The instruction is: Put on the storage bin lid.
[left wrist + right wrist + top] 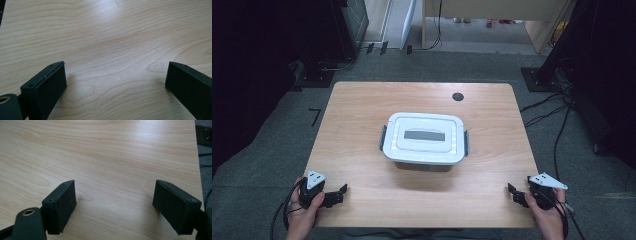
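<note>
Left gripper (343, 192) rests at the counter's (362, 110) near-left corner, jaws spread wide over bare wood, holding nothing. Centre: a white lidded storage box (424, 138), side latches down, well apart from both grippers. Right gripper (512, 192) sits at the near-right corner, jaws likewise wide and empty.

Black hand-held gripper (343, 191) pair, grey triangular top plates, trailing cables
</note>
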A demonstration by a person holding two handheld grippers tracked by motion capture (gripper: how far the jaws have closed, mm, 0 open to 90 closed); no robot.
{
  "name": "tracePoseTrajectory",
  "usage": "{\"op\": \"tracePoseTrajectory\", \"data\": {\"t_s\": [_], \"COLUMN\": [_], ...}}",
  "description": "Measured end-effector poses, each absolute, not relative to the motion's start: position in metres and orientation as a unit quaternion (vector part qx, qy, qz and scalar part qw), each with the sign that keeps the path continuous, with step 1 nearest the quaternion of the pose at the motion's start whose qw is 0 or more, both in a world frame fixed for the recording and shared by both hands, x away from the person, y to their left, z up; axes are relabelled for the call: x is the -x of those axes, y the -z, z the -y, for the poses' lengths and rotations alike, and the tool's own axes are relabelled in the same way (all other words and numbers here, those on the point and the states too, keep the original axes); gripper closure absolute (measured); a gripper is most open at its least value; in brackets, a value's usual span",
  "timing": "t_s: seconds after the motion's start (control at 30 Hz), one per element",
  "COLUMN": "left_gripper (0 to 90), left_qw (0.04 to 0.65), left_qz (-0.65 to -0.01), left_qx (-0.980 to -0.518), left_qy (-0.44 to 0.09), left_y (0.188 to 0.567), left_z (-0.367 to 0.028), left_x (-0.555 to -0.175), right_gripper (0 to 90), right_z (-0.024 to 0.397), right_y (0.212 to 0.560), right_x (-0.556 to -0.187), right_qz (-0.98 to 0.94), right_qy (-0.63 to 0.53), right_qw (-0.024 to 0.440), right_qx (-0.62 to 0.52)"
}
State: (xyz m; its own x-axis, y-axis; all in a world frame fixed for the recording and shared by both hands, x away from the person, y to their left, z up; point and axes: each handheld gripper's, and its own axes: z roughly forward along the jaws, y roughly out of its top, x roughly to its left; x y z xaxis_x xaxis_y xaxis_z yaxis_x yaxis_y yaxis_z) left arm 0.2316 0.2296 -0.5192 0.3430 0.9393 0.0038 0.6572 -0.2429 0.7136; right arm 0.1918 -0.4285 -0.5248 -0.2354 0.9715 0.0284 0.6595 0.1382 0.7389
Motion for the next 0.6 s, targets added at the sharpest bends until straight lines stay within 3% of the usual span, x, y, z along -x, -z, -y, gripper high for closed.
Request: {"op": "tracePoseTrajectory", "data": {"t_s": [0.6], "left_gripper": [1.5], "left_qw": [0.314], "left_qz": [-0.533], "left_qx": [-0.753], "left_qy": [-0.224], "left_y": [0.5195], "left_z": [-0.2276], "left_x": [-0.2325], "right_gripper": [11.1], "right_z": [0.4239], "right_y": [0.5256], "right_x": [-0.1922], "right_qz": [-0.714], "right_qy": [-0.319], "right_qw": [0.237], "right_qx": [-0.576]}}
